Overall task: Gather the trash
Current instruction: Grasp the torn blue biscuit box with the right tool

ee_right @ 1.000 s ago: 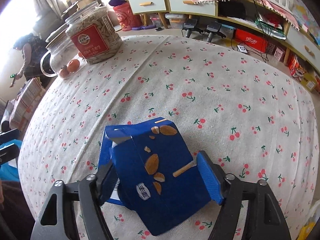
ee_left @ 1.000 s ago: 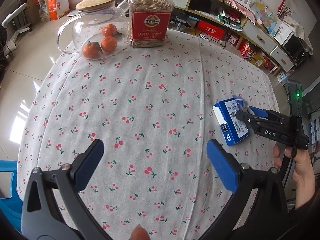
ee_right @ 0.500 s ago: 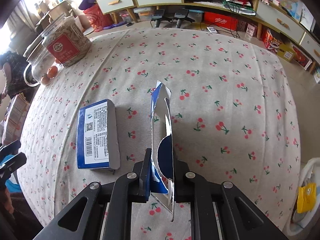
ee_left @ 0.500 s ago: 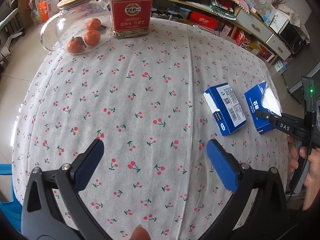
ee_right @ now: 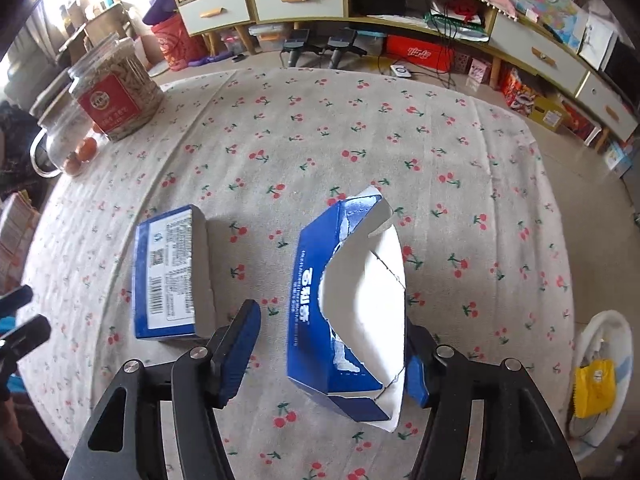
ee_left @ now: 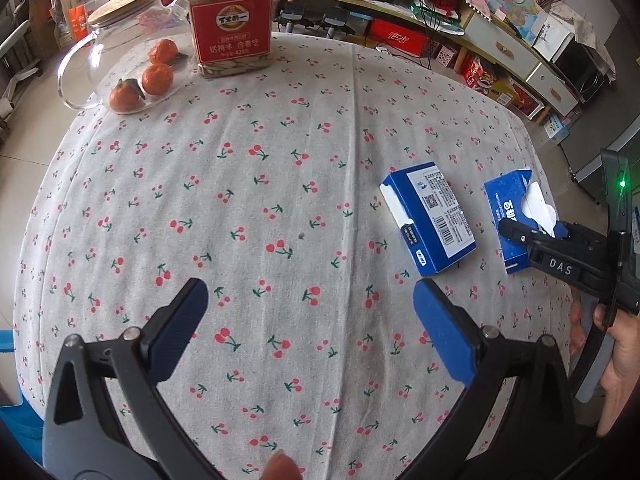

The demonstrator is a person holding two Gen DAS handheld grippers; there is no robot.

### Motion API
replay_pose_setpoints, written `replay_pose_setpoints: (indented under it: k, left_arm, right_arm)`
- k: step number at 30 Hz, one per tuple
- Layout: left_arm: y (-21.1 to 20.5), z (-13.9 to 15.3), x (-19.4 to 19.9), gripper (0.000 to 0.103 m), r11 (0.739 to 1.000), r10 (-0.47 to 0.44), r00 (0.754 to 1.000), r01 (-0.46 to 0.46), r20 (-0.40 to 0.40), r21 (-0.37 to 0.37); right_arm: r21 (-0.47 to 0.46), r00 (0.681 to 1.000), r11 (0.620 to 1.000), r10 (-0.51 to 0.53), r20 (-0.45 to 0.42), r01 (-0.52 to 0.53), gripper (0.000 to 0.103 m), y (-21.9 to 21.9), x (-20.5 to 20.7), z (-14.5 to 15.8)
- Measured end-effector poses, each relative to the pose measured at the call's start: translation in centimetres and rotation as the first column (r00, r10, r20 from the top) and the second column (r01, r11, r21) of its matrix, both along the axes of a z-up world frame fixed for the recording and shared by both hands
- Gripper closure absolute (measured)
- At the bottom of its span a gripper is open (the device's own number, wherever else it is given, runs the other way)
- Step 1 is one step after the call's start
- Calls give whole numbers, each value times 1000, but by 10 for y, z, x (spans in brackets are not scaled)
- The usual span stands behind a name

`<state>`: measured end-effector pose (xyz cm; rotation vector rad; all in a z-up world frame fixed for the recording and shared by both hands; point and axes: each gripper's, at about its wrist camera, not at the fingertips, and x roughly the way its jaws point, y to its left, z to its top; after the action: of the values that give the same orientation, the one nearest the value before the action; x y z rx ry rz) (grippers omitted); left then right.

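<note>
Right wrist view looks down on a torn blue carton [ee_right: 348, 300], its white inside laid open, sitting between the fingers of the right gripper [ee_right: 332, 354]. The fingers are spread apart: the left blue pad [ee_right: 238, 354] stands clear of the carton's printed side, while the right pad is mostly hidden behind the torn white flap, so contact on that side cannot be judged. Just to the left of the carton, apart from it, a closed blue box [ee_right: 170, 274] lies flat on the counter [ee_right: 360, 128] with its barcode label facing up. The counter carries a pale cloth printed with red cherries. At its far left corner stand a clear jar with a red label [ee_right: 116, 90] and a glass pitcher [ee_right: 64, 140] holding small oranges. On the floor past the counter's right edge, a white bin [ee_right: 600, 368] holds a yellow packet. From the left wrist view, the left gripper [ee_left: 310, 328] hangs over bare cloth near the counter's front, its fingers wide apart and holding nothing. The closed blue box [ee_left: 428, 216] lies ahead and to its right, and the torn blue carton [ee_left: 516, 208] sits beyond that near the counter's right edge, with the right gripper [ee_left: 560, 258] meeting it from the right.
</note>
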<state>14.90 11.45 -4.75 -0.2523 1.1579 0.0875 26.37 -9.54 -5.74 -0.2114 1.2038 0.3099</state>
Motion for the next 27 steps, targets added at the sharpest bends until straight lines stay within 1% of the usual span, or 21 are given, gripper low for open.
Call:
replay_pose_setpoints:
  k: [1, 2, 4, 7, 13, 15, 18, 21, 27]
  left_arm:
    - [-1, -1, 1, 1, 1000, 1, 1000, -1, -2, -4]
    - [-2, -2, 1, 1, 1000, 1, 1000, -1, -4, -5]
    - [-6, -2, 2, 1, 1000, -5, 1000, 5, -6, -3]
    - [-8, -3, 3, 1, 1000, -11, 1000, 11, -8, 0]
    - [-11, -4, 8, 1, 1000, 5, 1000, -5, -9, -28]
    - [-14, -4, 11, 1, 999, 13, 1000, -13, -8, -49]
    - [-23, -7, 18, 1, 996, 18, 1000, -19, -10, -84]
    - [-36, -9, 29, 1, 994, 11, 1000, -12, -13, -107]
    - [-75, -15, 53, 1, 994, -55, 998, 55, 8, -93]
  right_arm:
    - [-37, 1000, 999, 1, 16, 0, 35, 0, -1, 0]
    - [-67, 1000, 998, 2, 31, 0, 29, -1, -2, 1]
    - [-69, 999, 998, 2, 42, 1, 23, -5, -3, 4]
    - [-36, 999, 999, -1, 32, 3, 23, -10, -3, 6]
    - [-35, 1000, 999, -24, -5, 24, 23, -13, 1, -8]
    - [-35, 1000, 999, -9, -17, 8, 30, -11, 1, -12]
    - [-40, 1000, 999, -2, -26, 1, 34, -11, -1, -15]
    - [2, 1000, 1000, -9, -30, 9, 35, -17, -4, -7]
    - [69, 998, 996, -61, -29, 62, 35, -49, -13, 15]
